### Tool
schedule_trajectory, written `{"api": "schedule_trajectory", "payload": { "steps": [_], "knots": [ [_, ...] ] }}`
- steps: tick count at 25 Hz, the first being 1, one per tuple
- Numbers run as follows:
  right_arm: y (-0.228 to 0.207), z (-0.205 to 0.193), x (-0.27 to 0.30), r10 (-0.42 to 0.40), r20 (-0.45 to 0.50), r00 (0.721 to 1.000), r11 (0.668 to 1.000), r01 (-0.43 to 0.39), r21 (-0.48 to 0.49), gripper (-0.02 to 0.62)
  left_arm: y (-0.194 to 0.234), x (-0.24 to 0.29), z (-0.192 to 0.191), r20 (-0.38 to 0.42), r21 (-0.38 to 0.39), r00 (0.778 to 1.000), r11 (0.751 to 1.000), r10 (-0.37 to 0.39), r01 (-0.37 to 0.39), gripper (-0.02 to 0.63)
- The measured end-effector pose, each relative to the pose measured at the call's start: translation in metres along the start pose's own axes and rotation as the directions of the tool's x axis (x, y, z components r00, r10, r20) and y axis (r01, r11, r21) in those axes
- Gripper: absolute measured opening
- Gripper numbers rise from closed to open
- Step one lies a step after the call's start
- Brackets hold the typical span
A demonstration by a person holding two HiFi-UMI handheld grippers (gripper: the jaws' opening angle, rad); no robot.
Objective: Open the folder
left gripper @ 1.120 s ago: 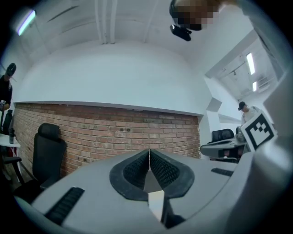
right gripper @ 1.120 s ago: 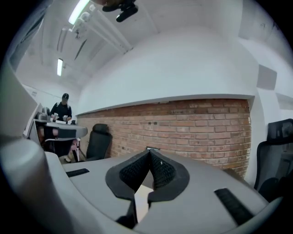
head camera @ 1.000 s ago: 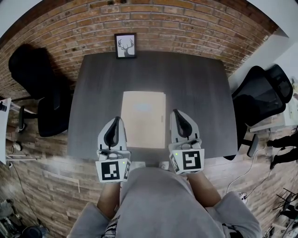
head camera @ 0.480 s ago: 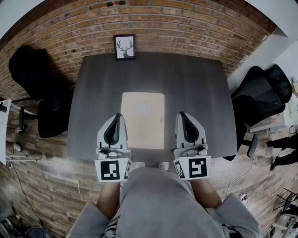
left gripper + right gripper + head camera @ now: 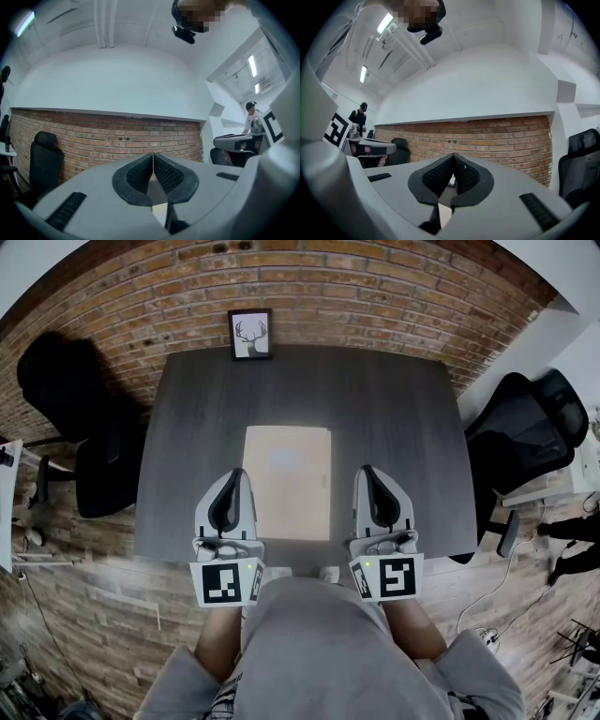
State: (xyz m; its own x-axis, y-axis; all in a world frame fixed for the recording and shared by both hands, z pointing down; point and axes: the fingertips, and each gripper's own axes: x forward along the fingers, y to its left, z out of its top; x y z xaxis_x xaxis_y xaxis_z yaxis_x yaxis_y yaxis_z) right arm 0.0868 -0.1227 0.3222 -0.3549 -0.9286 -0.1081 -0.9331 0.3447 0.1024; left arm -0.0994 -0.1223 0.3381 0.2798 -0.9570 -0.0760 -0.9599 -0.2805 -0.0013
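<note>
Dark grey table (image 5: 375,399), matte with a faint grain, set against a red brick wall (image 5: 328,287). The folder (image 5: 287,482) lies flat and closed on the near half of the table, roughly centred, long sides running away from the person. It is a plain tan rectangle with square corners and a faint paler patch on the upper cover. Judged thin card: light, bendy, likely to slide on the smooth top if pushed sideways. The spine edge cannot be made out from here. Best hold is probably a thin pinch on the loose long edge of the top cover, with the other tool pressing the folder down. The left gripper (image 5: 235,476) hovers at the folder's near left corner, tongs pressed together on nothing. The right gripper (image 5: 367,471) is just off the folder's near right edge, tongs likewise closed and empty. Neither appears to touch the folder. Beyond the folder's far end a small framed deer print (image 5: 252,332) leans on the wall. Black office chairs (image 5: 75,418) stand well off either side.
</note>
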Motion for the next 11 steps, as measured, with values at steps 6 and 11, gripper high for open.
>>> {"api": "schedule_trajectory", "payload": {
  "steps": [6,11],
  "knots": [
    [0.0008,-0.0013,0.0017,0.003,-0.003,1.0,1.0,-0.004,-0.006,-0.002,0.0013,0.0001,0.0012,0.004,0.0,1.0,1.0,0.002,-0.002,0.006],
    [-0.0005,-0.0019,0.0027,0.003,-0.005,1.0,1.0,-0.003,-0.004,-0.002,0.0016,0.0002,0.0001,-0.001,-0.002,1.0,1.0,0.002,-0.002,0.006]
  ]
}}
